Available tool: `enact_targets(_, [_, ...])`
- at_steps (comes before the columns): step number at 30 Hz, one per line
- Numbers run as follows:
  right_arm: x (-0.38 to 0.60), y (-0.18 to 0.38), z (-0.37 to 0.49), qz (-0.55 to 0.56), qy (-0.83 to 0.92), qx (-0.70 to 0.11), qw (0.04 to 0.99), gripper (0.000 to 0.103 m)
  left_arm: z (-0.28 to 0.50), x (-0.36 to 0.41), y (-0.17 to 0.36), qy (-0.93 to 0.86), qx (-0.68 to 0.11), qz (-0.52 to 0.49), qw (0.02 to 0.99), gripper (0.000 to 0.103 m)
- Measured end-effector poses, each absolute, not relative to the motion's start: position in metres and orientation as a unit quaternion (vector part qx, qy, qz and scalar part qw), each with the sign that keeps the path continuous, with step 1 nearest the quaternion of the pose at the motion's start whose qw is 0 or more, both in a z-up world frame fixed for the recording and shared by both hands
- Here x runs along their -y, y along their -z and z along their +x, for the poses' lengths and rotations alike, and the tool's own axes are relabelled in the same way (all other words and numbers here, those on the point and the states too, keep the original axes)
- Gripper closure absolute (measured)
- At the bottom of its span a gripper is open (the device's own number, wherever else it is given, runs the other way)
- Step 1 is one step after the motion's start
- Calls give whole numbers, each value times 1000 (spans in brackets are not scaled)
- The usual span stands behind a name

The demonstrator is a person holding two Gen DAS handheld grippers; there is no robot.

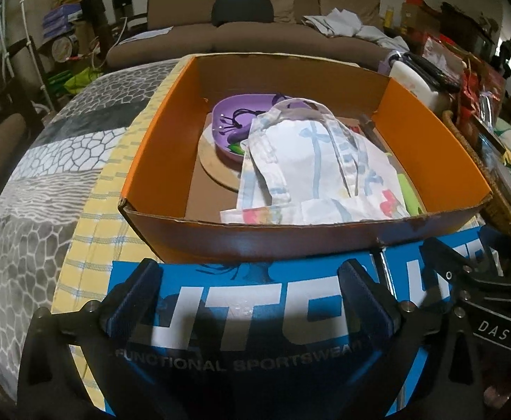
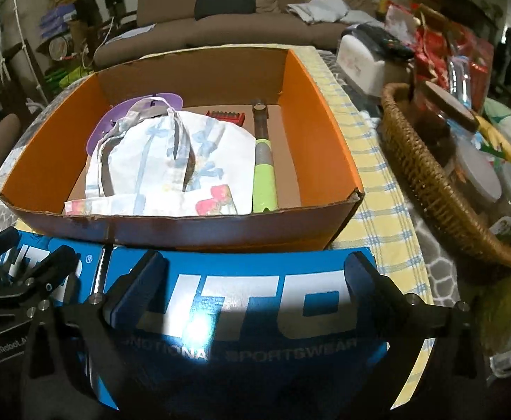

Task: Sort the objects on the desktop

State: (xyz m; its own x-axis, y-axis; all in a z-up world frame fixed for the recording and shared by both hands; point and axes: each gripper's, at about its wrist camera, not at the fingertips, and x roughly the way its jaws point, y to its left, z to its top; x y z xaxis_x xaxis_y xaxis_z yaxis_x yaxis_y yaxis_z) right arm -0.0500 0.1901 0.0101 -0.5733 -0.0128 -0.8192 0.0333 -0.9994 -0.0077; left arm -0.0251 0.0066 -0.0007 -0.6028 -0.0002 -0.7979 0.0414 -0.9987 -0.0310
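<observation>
An orange cardboard box (image 1: 143,161) (image 2: 322,112) stands open on the table. Inside lie a white printed cloth bag (image 1: 311,171) (image 2: 171,164), a purple dish (image 1: 234,119) (image 2: 104,126) on a round wooden board (image 1: 213,168), a green-handled tool (image 2: 264,175) and a red toothed piece (image 2: 225,116). In front of the box lies a flat blue lid (image 1: 255,301) (image 2: 255,297) with white lettering. My left gripper (image 1: 251,280) stands open over its left part, nothing between the fingers. My right gripper (image 2: 255,273) stands open over its right part, likewise holding nothing.
A wicker basket (image 2: 427,178) (image 1: 500,203) full of jars and packets stands right of the box. A yellow checked cloth (image 1: 94,217) (image 2: 381,189) covers the table, with a grey patterned cover (image 1: 45,175) at the left. A brown sofa (image 1: 255,17) is behind.
</observation>
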Motion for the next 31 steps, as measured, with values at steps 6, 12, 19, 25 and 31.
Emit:
enact_targets(6, [-186, -10, -52, 461, 887, -18, 22, 0, -30, -3, 2, 894, -23, 446, 17, 0])
enact_targets(12, [-186, -10, -54, 461, 887, -16, 23, 0, -30, -4, 2, 895, -23, 446, 17, 0])
enact_targets(19, [-186, -10, -54, 462, 886, -16, 23, 0, -30, -4, 2, 894, -23, 446, 17, 0])
enact_targets(25, [-186, -10, -54, 462, 887, -16, 23, 0, -30, -4, 2, 894, -22, 447, 17, 0])
enact_targets(31, [-186, -10, -54, 462, 886, -16, 23, 0, -30, -5, 2, 895, -21, 446, 18, 0])
